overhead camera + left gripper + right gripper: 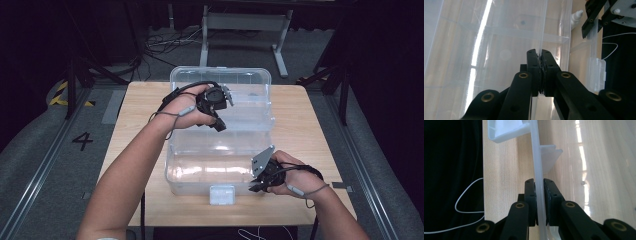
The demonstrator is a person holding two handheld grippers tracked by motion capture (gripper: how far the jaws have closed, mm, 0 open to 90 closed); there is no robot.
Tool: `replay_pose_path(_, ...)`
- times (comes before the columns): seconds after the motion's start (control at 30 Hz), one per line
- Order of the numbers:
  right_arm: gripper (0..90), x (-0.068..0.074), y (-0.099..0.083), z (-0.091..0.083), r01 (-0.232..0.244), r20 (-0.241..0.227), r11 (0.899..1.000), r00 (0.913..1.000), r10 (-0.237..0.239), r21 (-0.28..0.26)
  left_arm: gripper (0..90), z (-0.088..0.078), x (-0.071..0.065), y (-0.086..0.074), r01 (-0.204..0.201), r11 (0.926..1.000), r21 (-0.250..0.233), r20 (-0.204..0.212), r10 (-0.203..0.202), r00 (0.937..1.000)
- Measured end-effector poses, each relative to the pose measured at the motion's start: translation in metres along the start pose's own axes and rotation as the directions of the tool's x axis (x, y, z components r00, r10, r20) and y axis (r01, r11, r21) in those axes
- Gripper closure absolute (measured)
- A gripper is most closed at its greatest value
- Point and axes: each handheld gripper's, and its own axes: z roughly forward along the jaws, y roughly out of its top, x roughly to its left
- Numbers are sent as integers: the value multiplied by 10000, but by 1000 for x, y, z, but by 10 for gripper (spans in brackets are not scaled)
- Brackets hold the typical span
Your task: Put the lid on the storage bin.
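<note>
A clear plastic storage box (190, 175) stands on the wooden table (300, 125), its lid (250, 80) swung up at the back. My left gripper (220, 122) reaches over the middle of the box and is shut on a thin clear edge of the lid (541, 30); the jaws (540, 53) pinch that edge. At the box's front right corner my right gripper (255, 186) is shut on the box's front wall (536, 157), which runs straight up between its pads (539, 181). The right gripper (596, 17) is also in the left gripper view, upper right.
A white latch (221, 194) hangs at the middle of the box's front, near the table's front edge. Bare table lies to the left and right of the box. Metal frame legs (205, 40) and cables stand on the floor behind the table.
</note>
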Motion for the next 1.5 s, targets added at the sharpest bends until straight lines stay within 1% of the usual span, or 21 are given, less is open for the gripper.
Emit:
replay_pose_path(0.07,828,1,0,0,-48,60,10000,10000,48,-51,871,0,-3,1,-36,10000,76,-1,36,10000)
replay_pose_path(0.1,827,1,0,0,-90,37,9999,10000,90,-61,871,0,-4,2,-125,9998,159,-19,125,9999)
replay_pose_path(0.2,827,1,0,0,-143,33,9999,9999,143,-47,872,1,-8,3,-175,9993,320,3,175,9998)
replay_pose_path(0.27,827,1,0,0,-146,5,9999,9999,146,-22,871,1,-11,4,-221,9987,463,64,218,9997)
replay_pose_path(0.37,827,1,-1,0,-85,-8,9999,10000,85,-92,867,2,-14,4,-197,9984,525,179,188,9997)
replay_pose_path(0.4,826,1,-1,0,-152,-24,9999,9999,152,-59,867,2,-15,5,-221,9980,595,189,210,9996)
replay_pose_path(0.5,826,0,-1,0,-97,13,9999,10000,97,-93,867,4,-19,5,-257,9975,655,346,235,9991)
replay_pose_path(0.6,825,1,-1,0,-146,44,9999,9999,146,-80,867,5,-22,5,-320,9969,723,457,288,9985)
replay_pose_path(0.67,823,1,-1,0,-140,68,9999,9999,140,-90,861,7,-24,5,-361,9970,680,489,328,9983)
replay_pose_path(0.7,822,2,-1,0,-168,64,9998,9998,169,-84,859,7,-26,5,-366,9966,737,532,327,9980)
replay_pose_path(0.83,821,1,-2,0,-156,31,9998,9999,157,-115,859,8,-30,5,-429,9957,822,472,391,9981)
replay_pose_path(0.93,815,2,-2,0,-277,-4,9996,9996,277,-59,859,9,-33,5,-462,9952,858,441,425,9981)
replay_pose_path(1.0,815,2,-2,0,-287,2,9996,9996,287,-60,857,10,-35,4,-388,9952,896,451,349,9984)
replay_pose_path(1.03,815,2,-2,0,-295,4,9995,9996,295,-60,857,10,-35,5,-464,9946,930,474,421,9980)
replay_pose_path(1.07,814,3,-2,0,-317,7,9995,9995,317,-54,857,11,-36,4,-479,9948,904,467,438,9979)
replay_pose_path(1.1,814,3,-2,0,-360,0,9993,9994,360,-73,857,11,-37,4,-395,9954,868,490,354,9982)
replay_pose_path(1.2,811,4,-1,0,-376,93,9993,9992,377,-61,857,12,-38,3,-456,9949,902,565,406,9976)
replay_pose_path(1.27,808,4,-1,0,-321,102,9994,9994,322,-106,842,13,-39,2,-422,9959,802,636,372,9973)
replay_pose_path(1.4,806,5,-1,0,-286,212,9996,9994,287,-68,840,13,-42,0,-353,9963,790,598,306,9977)
replay_pose_path(1.43,805,5,-1,0,-331,221,9994,9992,332,-57,840,13,-42,-1,-372,9963,768,544,330,9980)
replay_pose_path(1.5,804,6,0,0,-292,209,9996,9994,292,-19,841,14,-43,-1,-453,9959,780,590,407,9974)
